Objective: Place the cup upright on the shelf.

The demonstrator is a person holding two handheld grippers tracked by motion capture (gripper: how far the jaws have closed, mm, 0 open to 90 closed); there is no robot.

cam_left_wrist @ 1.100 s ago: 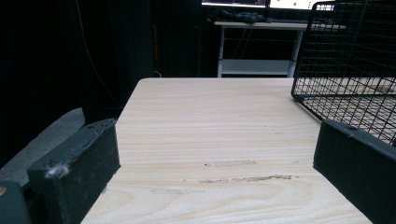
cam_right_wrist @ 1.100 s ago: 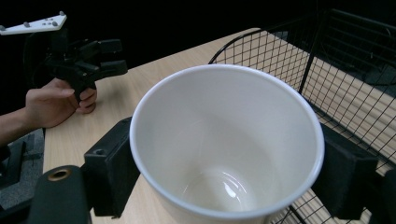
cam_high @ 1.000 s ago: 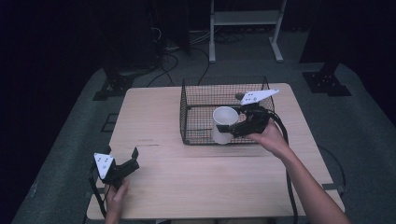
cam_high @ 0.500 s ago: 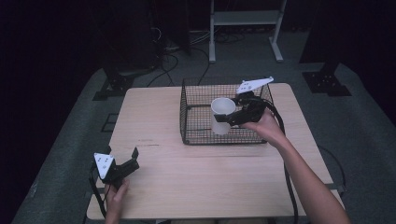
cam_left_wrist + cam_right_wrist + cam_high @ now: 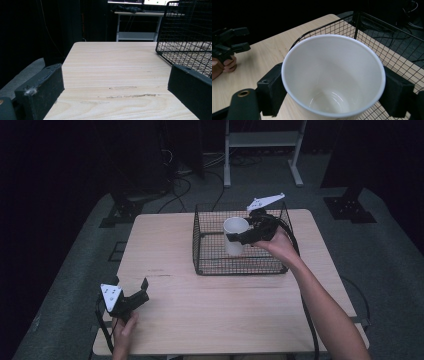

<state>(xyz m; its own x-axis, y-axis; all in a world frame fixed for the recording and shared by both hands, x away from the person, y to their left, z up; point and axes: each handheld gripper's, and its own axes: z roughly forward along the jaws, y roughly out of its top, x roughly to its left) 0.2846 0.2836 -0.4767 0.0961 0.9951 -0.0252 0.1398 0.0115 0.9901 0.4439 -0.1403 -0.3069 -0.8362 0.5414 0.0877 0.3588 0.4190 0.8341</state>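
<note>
My right tool [image 5: 243,238] clamps white cup [image 5: 235,235] above wire basket [image 5: 210,255], frame centre; left tool [image 5: 141,291] released, lower left worktop [image 5: 215,310].

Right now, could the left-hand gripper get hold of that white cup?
Probably not as things stand. The left gripper sits open at the table's near corner, far from the white cup. The right gripper already clamps the cup above the wire basket, whose walls stand between.

The high view looks forward and down over the whole surface [image 5: 220,315]. Each claw view sits low and close, and all three views share the wire basket [image 5: 210,265].
</note>
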